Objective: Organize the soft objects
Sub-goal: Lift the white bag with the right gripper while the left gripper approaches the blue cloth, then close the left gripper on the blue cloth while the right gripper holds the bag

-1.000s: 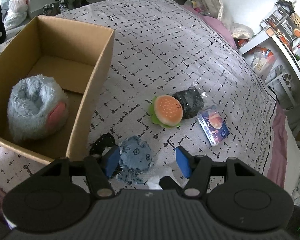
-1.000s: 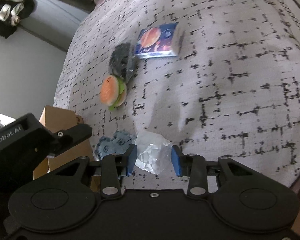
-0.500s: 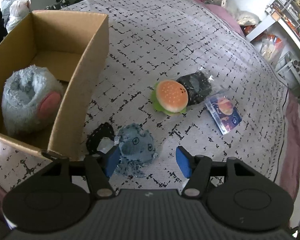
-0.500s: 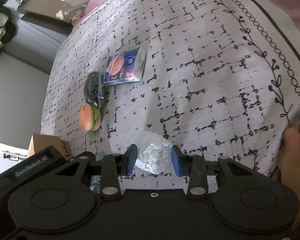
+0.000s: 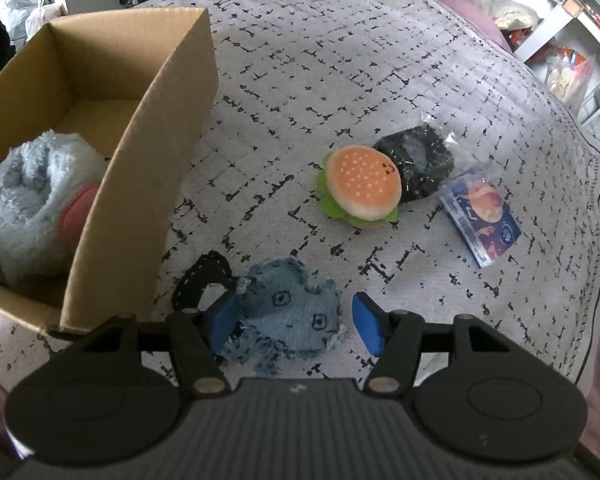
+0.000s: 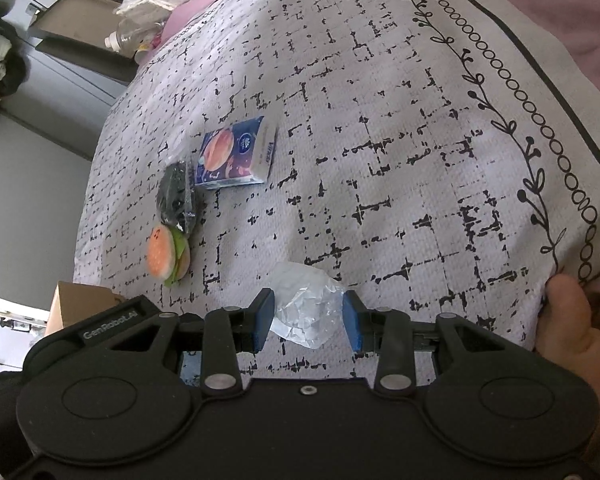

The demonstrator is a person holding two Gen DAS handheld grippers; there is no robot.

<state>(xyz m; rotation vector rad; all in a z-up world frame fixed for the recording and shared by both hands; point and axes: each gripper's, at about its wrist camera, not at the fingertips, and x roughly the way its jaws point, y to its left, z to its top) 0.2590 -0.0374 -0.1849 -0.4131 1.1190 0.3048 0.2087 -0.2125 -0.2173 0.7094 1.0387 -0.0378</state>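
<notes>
The left claw (image 5: 294,322) points down at the bed (image 5: 340,60). It is about half open, and the blue denim toy (image 5: 290,310) with stitched eyes lies between its blue pads (image 5: 366,328). The pad by the box seems to touch the toy's edge, but the other pad stands clear of it, so the claw has no hold on it. Only the left camera shows the inside of the cardboard box (image 5: 148,128). A fluffy pale blue toy (image 5: 40,204) with a pink patch sits in there. Just beside the denim toy, next to the box wall, lies a black stitched piece (image 5: 200,280).

The right claw (image 6: 308,318) is partly open, and its pads sit on both sides of a crumpled clear plastic bag (image 6: 306,308), pinching it. Only this camera shows a person's hand (image 6: 572,328) at the edge of the bed cover, and the loop and leaf border along that edge.

Both cameras show the burger toy (image 5: 360,188), the black thing in a clear wrapper (image 5: 416,164) touching it, and the blue tissue pack (image 5: 482,216) near them. The writing on the pack is too small to read. On the left claw's arm, seen from the right camera, it says "GenRobot.AI".
</notes>
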